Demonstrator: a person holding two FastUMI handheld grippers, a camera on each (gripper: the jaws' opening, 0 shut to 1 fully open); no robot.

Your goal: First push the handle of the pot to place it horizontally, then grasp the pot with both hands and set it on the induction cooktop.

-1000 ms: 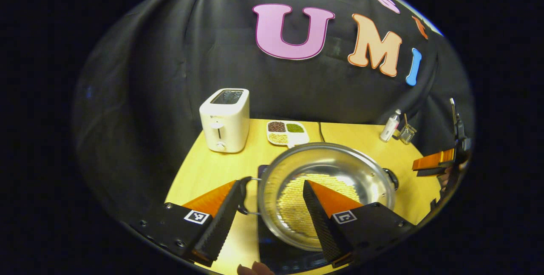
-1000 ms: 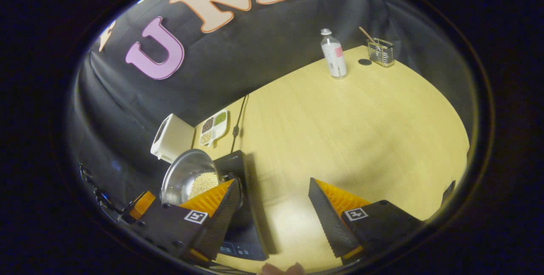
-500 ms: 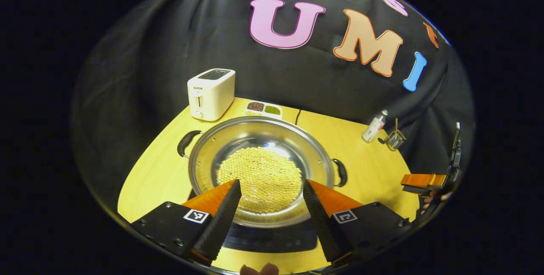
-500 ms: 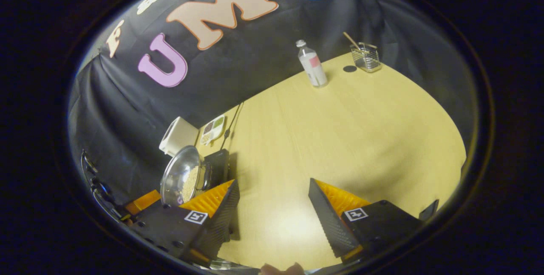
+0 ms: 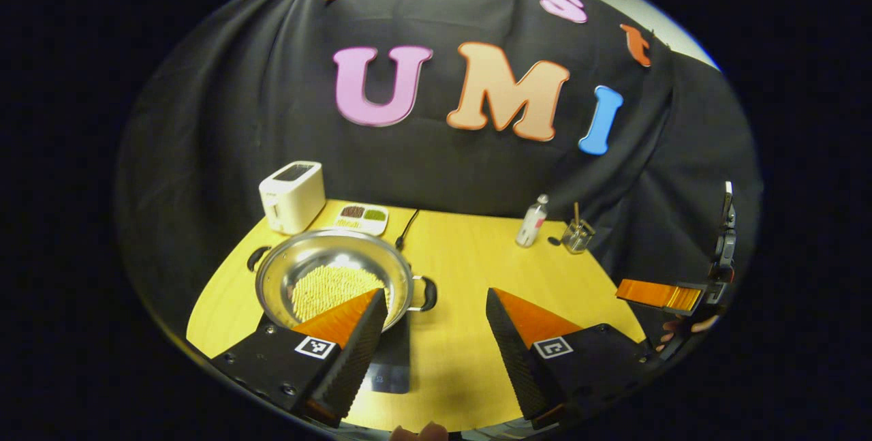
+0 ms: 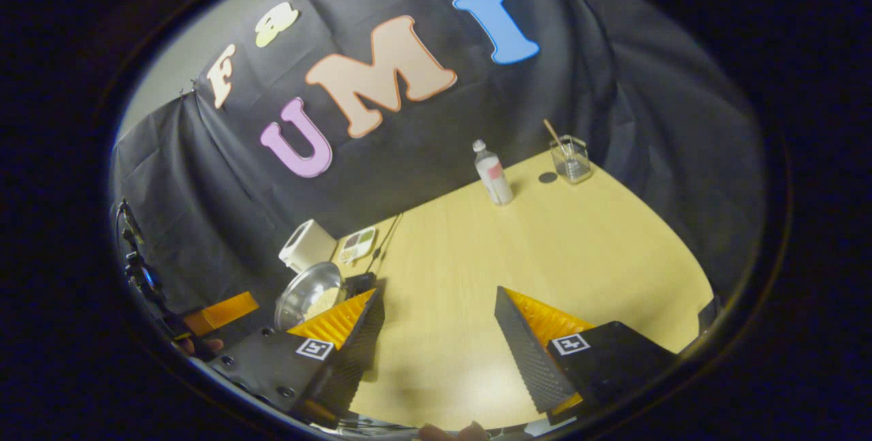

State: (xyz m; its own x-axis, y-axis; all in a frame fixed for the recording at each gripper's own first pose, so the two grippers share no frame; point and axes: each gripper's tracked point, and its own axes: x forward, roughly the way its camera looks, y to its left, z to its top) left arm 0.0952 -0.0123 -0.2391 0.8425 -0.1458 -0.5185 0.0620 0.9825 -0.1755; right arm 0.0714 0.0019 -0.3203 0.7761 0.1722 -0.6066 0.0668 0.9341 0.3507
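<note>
**Pot seated on cooktop, both tongs released**

The pot (image 5: 334, 284) sits on the induction cooktop (image 5: 390, 362) at the left of the surface (image 5: 477, 257), handles out to either side, yellow grains inside. Behind it stand a toaster (image 5: 293, 195) and a divided dish (image 5: 361, 219). A bottle (image 5: 532, 221) and glass holder (image 5: 578, 236) stand well apart at the far right. Left tongs (image 5: 432, 332) and right tongs (image 6: 439, 335) are spread, holding nothing, clear of the pot.

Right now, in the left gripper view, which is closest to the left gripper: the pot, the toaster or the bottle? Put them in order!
From the left gripper:
1. pot, just ahead, left.
2. toaster, behind the pot, far left.
3. bottle, far back, right.
</note>
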